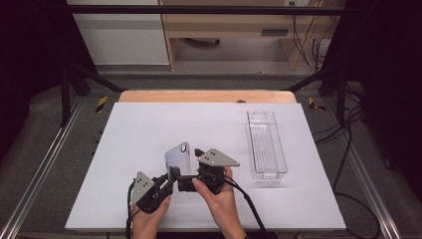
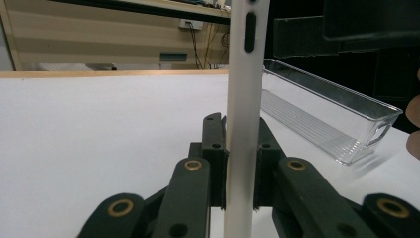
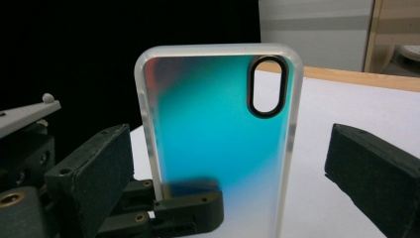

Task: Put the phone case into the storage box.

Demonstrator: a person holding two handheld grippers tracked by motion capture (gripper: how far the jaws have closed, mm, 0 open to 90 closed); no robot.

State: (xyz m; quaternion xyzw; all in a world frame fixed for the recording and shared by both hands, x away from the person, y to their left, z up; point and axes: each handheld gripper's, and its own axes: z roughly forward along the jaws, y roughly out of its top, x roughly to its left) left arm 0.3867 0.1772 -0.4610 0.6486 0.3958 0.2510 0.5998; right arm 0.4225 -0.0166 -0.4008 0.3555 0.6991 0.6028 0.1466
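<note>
The phone case stands upright above the near middle of the bench, just in front of the person's hands. In the right gripper view its bottom edge is cut off by the frame and partly covered by the dark fingers of the other gripper; in the left gripper view it is seen edge-on as a white strip whose top runs out of the picture. From above, the lower part of the case is hidden behind the two grippers, so where exactly it is pinched is hard to make out there.

The left gripper has its fingers nearly closed, one pad on each face of the case near the bottom edge, and it carries the case. The right gripper faces the iridescent back of the case with its fingers spread wide, one on each side of the case and clear of its edges; they touch nothing.

A clear plastic tray lies on the bench to the right, well apart from the case.
</note>
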